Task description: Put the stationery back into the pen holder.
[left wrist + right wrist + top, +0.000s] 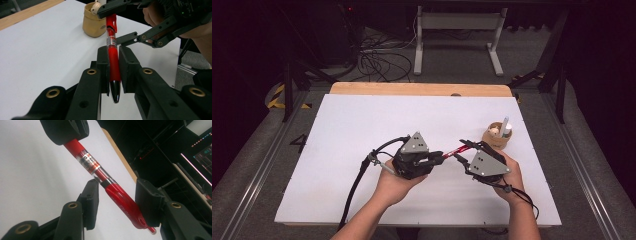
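Keep the left gripper [113,75] pinched firmly on the grip section of the red pen [112,42] and hold it steady while you bring the right gripper [117,202] squarely onto the clip end. The pen spans the gap between both grippers above the white table [352,130]. The right jaws stand spread; the cap end lies between them, against one pad and clear of the other.

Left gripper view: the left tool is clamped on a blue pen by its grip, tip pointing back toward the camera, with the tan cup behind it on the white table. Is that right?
Not quite: the pen is red, not blue, as the left gripper view shows. The rest holds: the left tool is clamped on its grip section, the metal tip points back toward the camera, and the tan cup stands behind on the white table.
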Demonstrator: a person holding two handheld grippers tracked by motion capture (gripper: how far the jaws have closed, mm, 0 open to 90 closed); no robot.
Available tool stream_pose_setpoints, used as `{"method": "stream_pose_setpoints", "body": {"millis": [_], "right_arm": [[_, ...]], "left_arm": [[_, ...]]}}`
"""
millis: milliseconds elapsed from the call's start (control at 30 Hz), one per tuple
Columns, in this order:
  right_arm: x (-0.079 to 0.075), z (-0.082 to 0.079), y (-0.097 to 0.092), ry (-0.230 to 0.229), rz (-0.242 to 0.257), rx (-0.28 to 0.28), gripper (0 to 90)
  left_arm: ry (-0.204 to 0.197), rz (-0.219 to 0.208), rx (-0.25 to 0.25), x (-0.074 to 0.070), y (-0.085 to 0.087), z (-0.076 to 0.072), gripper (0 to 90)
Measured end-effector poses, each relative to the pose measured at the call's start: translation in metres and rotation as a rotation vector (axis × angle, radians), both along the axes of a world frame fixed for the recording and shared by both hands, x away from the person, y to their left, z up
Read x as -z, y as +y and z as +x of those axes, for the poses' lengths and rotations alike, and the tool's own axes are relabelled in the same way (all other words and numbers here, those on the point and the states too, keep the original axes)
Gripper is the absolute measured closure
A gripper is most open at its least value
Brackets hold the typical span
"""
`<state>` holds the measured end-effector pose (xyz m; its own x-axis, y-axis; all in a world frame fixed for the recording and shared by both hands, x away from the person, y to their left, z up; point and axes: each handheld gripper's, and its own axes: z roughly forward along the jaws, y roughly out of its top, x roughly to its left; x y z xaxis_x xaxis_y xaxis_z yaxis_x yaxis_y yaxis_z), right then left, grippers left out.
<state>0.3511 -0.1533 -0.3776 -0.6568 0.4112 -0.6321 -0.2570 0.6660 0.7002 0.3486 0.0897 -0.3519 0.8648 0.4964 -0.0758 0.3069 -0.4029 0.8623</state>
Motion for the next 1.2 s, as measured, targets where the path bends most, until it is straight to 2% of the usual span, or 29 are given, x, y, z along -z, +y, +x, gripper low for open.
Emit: {"method": "stream_pose_setpoints", "body": {"millis": [500,867,1000,1100,1200], "right_arm": [[0.003,0.0,0.004,0.005,-0.057,0.016,65.8],[0.008,-0.001,0.01,0.025,-0.095,-0.031,76.2],[0.009,-0.002,0.013,0.038,-0.099,-0.057,79.6],[0.009,-0.001,0.013,0.044,-0.084,-0.068,79.7],[0.009,0.0,0.012,0.049,-0.062,-0.057,79.7]], "left_arm": [[-0.009,-0.026,-0.003,-0.005,0.003,0.001,79.4],[-0.037,-0.071,-0.031,-0.01,0.007,0.002,77.6],[-0.044,-0.09,-0.04,-0.012,0.01,0.003,70.9],[-0.057,-0.097,-0.049,-0.013,0.012,0.003,67.7],[-0.071,-0.096,-0.064,-0.014,0.014,0.003,62.7]]}}
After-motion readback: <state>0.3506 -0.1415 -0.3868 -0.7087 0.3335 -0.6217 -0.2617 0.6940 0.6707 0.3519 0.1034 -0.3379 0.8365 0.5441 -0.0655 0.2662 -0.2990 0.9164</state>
